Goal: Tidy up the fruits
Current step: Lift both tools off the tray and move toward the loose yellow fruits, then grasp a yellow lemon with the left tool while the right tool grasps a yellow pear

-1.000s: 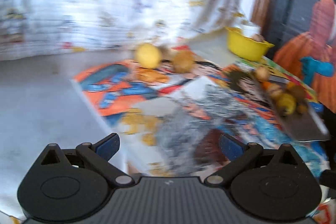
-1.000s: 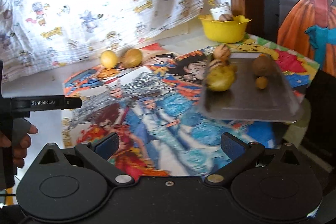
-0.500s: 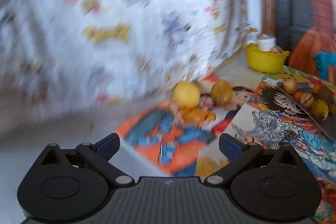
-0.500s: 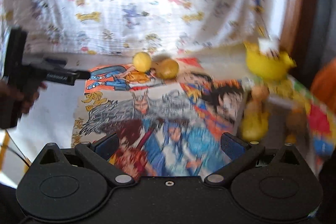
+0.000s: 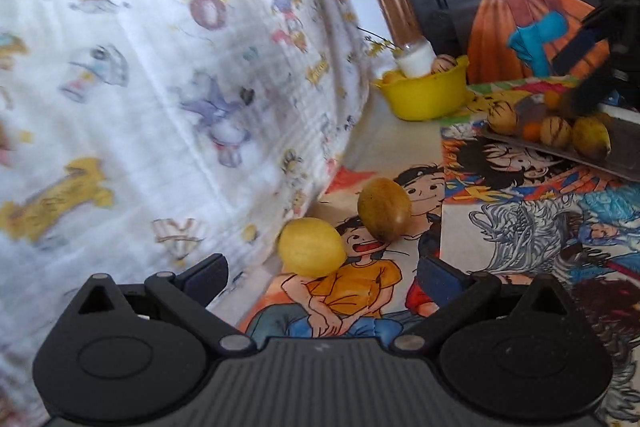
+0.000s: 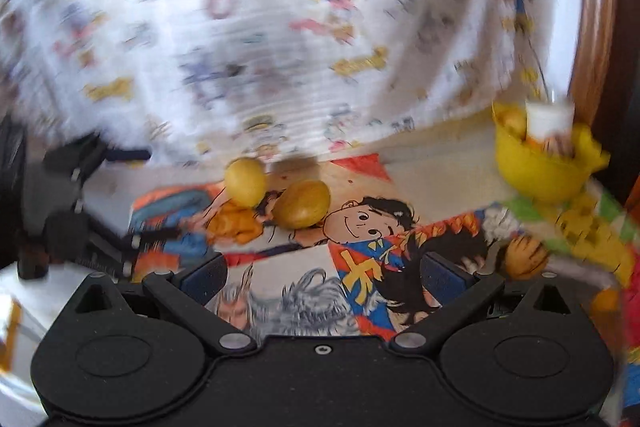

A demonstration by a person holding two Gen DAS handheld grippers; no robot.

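A yellow lemon (image 5: 312, 247) and a brownish-green oval fruit (image 5: 384, 209) lie side by side on the cartoon-print mat, close to the patterned cloth. My left gripper (image 5: 324, 273) is open and empty, with the lemon just ahead between its fingers. My right gripper (image 6: 324, 273) is open and empty, farther back; the lemon (image 6: 245, 182) and the oval fruit (image 6: 304, 203) lie ahead of it. A metal tray (image 5: 624, 163) at the right holds several fruits. The left gripper's body shows at the left of the right wrist view (image 6: 72, 219).
A yellow bowl (image 5: 428, 95) with fruit and a white cup stands at the back right, also in the right wrist view (image 6: 540, 171). A white patterned cloth (image 5: 160, 67) hangs right behind the two fruits. A striped fruit (image 6: 524, 257) lies at the right.
Both grippers have moved forward and left toward the two loose fruits. The lemon now sits just ahead of the left gripper's open fingers. The tray has slid out of the right wrist view.
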